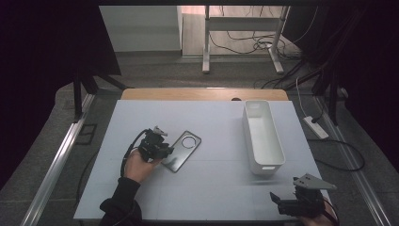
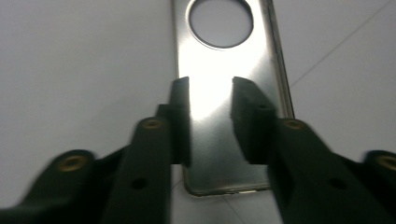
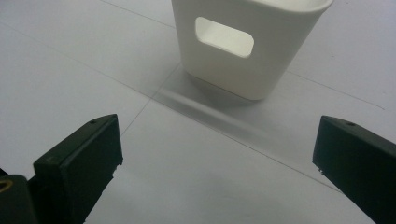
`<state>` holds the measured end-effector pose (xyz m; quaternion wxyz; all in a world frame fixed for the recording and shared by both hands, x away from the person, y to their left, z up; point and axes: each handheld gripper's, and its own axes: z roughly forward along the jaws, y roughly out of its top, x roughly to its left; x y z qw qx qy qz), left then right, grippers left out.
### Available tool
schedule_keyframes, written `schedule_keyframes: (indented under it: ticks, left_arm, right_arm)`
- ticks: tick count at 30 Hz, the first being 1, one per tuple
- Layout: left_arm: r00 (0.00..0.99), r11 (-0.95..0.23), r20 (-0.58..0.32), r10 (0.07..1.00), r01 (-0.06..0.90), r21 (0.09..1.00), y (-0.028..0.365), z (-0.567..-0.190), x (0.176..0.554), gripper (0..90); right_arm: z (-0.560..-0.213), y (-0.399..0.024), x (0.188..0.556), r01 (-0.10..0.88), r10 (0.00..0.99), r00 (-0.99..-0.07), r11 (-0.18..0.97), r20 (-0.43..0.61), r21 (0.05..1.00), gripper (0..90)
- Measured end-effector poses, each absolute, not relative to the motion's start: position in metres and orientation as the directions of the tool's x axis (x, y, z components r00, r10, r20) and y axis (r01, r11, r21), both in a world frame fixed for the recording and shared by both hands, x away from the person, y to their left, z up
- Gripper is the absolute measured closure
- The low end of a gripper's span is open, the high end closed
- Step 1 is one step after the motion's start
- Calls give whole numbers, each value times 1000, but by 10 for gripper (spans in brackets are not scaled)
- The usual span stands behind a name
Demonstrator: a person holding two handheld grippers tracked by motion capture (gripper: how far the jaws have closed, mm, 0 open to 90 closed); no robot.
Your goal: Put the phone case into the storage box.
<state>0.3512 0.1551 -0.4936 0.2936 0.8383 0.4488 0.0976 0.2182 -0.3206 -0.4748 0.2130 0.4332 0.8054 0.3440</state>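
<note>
High view. A metal plate (image 1: 182, 150) with a round hole near its far end lies flat on the white table (image 1: 211, 188), left of centre, its long axis running from about 7 o'clock to 1 o'clock. The left gripper (image 1: 162, 151), held in the person's left hand (image 1: 139, 165), sits at the plate's 9 o'clock side, over its near end. A white bin (image 1: 262, 136), long and narrow, stands upright at 3 o'clock of the plate, well apart from it, its long axis running roughly 12 to 6 o'clock. The right gripper (image 1: 278, 200) rests low at the table's near right corner, at about 5 o'clock of the bin and apart from it; a grey three-cornered plate tops it.

Left gripper view. The left gripper (image 2: 210, 95) hangs over the plate (image 2: 224, 154), its jaws parted by a modest gap with bare metal showing between them; the pads do not press the plate's edges. The hole (image 2: 221, 21) lies at 12 o'clock of the jaws. The plate's near edge shows below the tips.

Right gripper view. The right gripper (image 3: 217, 140) has its jaws spread wide, with nothing but table between them. The bin's (image 3: 243, 70) end wall, with a slot handle (image 3: 224, 37), stands at 12 o'clock, clear of both jaws.
</note>
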Motion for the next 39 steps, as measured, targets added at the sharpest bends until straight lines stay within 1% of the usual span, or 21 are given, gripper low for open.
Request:
schedule_keyframes:
  ticks: [5, 9, 11, 13, 15, 19, 21, 26, 31, 37, 39]
  left_arm:
    - [556, -408, -80, 827, 693, 594, 166, -491, 352, 380]
    - [545, -393, -90, 834, 700, 597, 172, -490, 354, 197]
    - [541, -377, -121, 833, 713, 591, 176, -490, 356, 125]
    - [548, -382, -133, 826, 717, 583, 177, -490, 356, 47]
    - [565, -393, -146, 812, 715, 579, 178, -490, 356, 9]
    - [576, -396, -169, 800, 718, 572, 178, -491, 356, 0]
    - [591, -413, -163, 790, 710, 571, 178, -491, 356, 0]
    - [634, -442, -143, 760, 666, 601, 176, -495, 355, 0]
    - [638, -455, -124, 760, 659, 599, 176, -496, 356, 0]
    - [643, -479, -116, 757, 667, 571, 170, -508, 358, 0]
    - [642, -493, -110, 758, 676, 548, 166, -513, 359, 0]
  right_arm:
    - [-475, -321, 218, 551, 844, -534, 388, -45, 739, 9]
    - [-475, -321, 218, 551, 844, -534, 388, -44, 739, 9]
    - [-475, -321, 218, 551, 844, -534, 388, -44, 739, 9]
    - [-475, -321, 218, 551, 844, -534, 387, -44, 739, 9]
    - [-475, -321, 218, 551, 845, -533, 386, -43, 740, 9]
    - [-475, -321, 218, 551, 846, -532, 384, -43, 741, 9]
    - [-474, -321, 218, 551, 846, -531, 385, -44, 740, 9]
    - [-474, -321, 218, 552, 846, -530, 386, -46, 739, 8]
    - [-474, -321, 217, 552, 847, -530, 387, -47, 738, 8]
    - [-474, -321, 217, 552, 846, -530, 387, -47, 738, 9]
    - [-474, -321, 217, 552, 846, -531, 387, -47, 738, 9]
